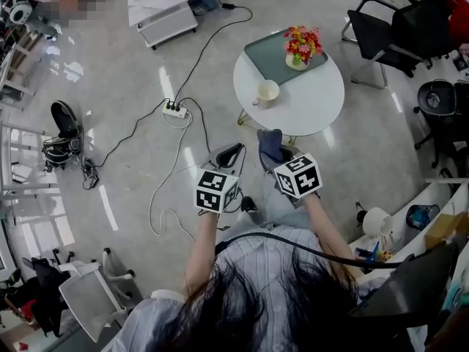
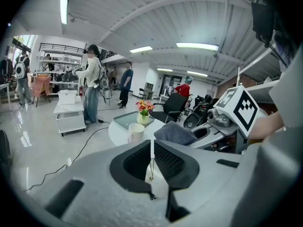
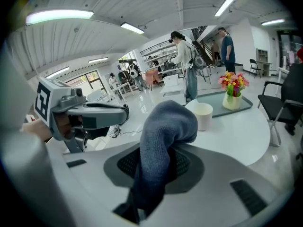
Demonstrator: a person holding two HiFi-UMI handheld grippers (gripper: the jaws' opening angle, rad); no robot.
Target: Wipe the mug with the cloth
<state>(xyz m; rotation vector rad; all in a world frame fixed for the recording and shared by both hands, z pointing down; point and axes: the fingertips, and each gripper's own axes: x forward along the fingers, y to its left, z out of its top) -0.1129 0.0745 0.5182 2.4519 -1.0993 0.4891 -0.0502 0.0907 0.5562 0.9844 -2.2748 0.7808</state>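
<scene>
left gripper (image 2: 151,150) closed, mug (image 2: 136,133) and cloth (image 2: 174,132) ahead

No legible text (any view)

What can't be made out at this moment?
- Mug inside: both gripper views see it side-on, and in the head view it is too small to tell if it is empty.
- How the right gripper pinches the cloth: the cloth covers the contact, and in the head view the marker cube hides it.
- Stains on the mug: too small in every view.
</scene>
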